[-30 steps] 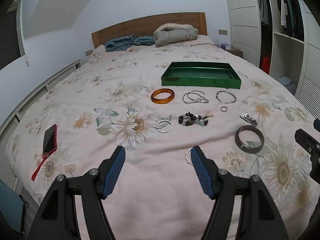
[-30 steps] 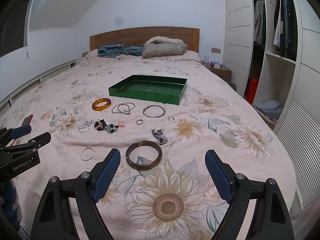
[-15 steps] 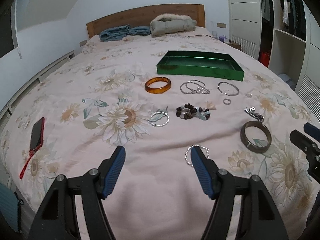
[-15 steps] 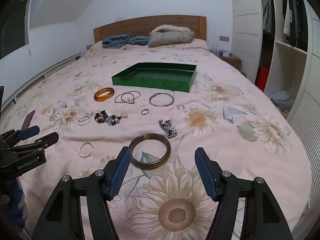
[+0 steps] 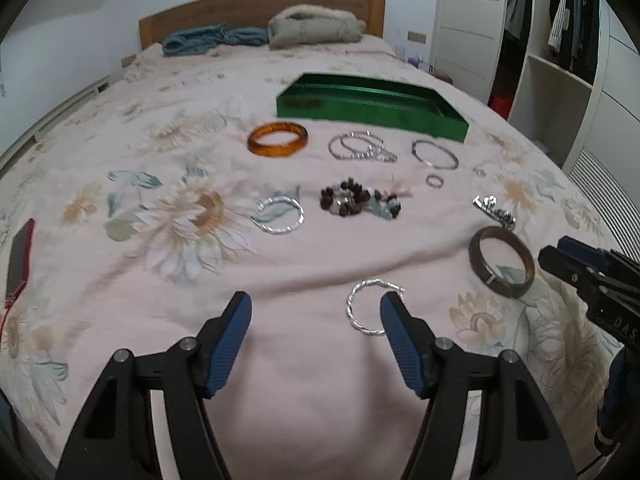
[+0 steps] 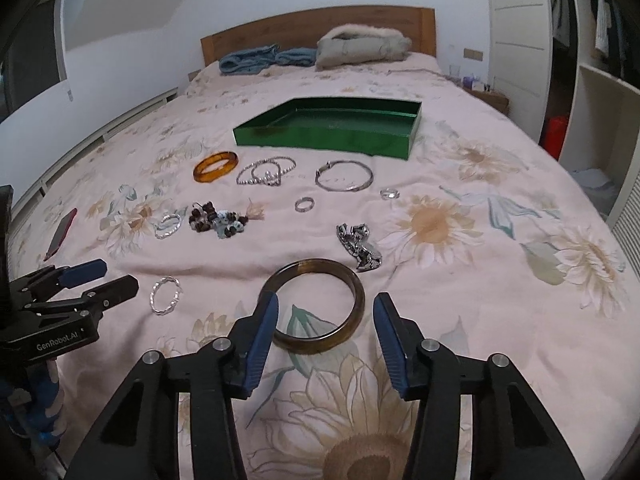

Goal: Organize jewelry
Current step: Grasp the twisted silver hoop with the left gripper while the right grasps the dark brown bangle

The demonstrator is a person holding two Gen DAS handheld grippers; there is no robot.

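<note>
Right gripper (image 6: 324, 312) low over flowered bedspread (image 6: 460, 320), jaws closing, dark brown bangle (image 6: 318, 306) between blue pads, not yet pressed. Left gripper (image 5: 316, 312) wide apart, nothing gripped; twisted silver hoop (image 5: 370, 306) just beside its right pad. Farther: second silver hoop (image 5: 280, 214), bead bracelet (image 5: 358, 202), metal clip (image 6: 358, 246), small ring (image 6: 305, 204). Beyond: amber bangle (image 5: 278, 144), chain bracelets (image 6: 266, 170), thin silver bangle (image 6: 344, 176). Green tray (image 6: 332, 126) behind them, mid-bed. Red phone (image 5: 18, 256) at left edge.

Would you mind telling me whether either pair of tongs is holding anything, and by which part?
Nothing is held. The right tongs are closing around the dark bangle without gripping it; the left tongs stand open beside a silver bracelet.
</note>
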